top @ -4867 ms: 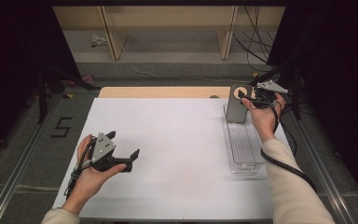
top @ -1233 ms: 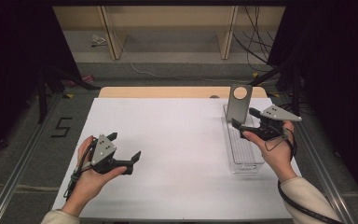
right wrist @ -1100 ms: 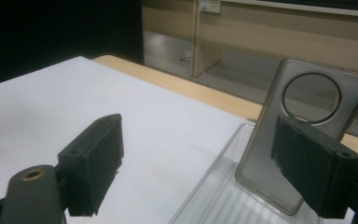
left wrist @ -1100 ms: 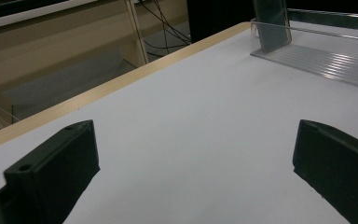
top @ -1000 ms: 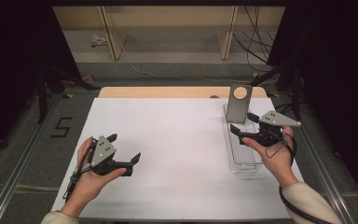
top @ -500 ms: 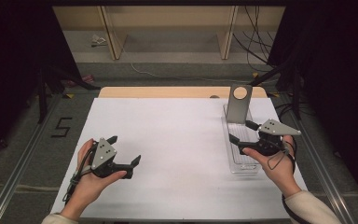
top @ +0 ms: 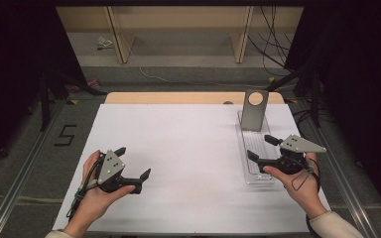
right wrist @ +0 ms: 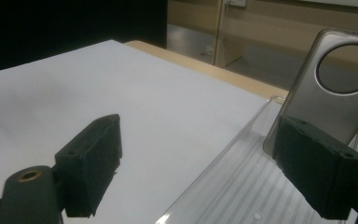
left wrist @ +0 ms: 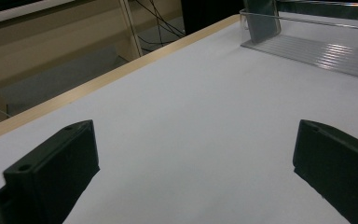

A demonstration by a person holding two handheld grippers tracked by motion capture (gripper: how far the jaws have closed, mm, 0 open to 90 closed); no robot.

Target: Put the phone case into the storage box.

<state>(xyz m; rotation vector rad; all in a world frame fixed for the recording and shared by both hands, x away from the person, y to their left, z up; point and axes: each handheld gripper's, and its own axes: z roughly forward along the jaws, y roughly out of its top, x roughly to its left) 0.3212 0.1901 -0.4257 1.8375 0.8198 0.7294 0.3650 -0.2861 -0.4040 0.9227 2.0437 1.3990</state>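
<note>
Left gripper [top: 133,164] low over white table [top: 188,148], front-left, jaws spread wide, nothing between. Clear ribbed plastic tray [top: 256,153] at right; far end holds grey phone [top: 254,110] propped upright, round camera ring, base partly hidden behind tray wall. Right gripper [top: 261,149] over tray's near end, jaws apart, empty; phone well beyond.

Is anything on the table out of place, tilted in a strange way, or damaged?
Nothing stands out. The grey phone stands propped upright at the far end of the clear ridged tray, apparently on purpose. Both the left gripper and right gripper are open and hold nothing.
</note>
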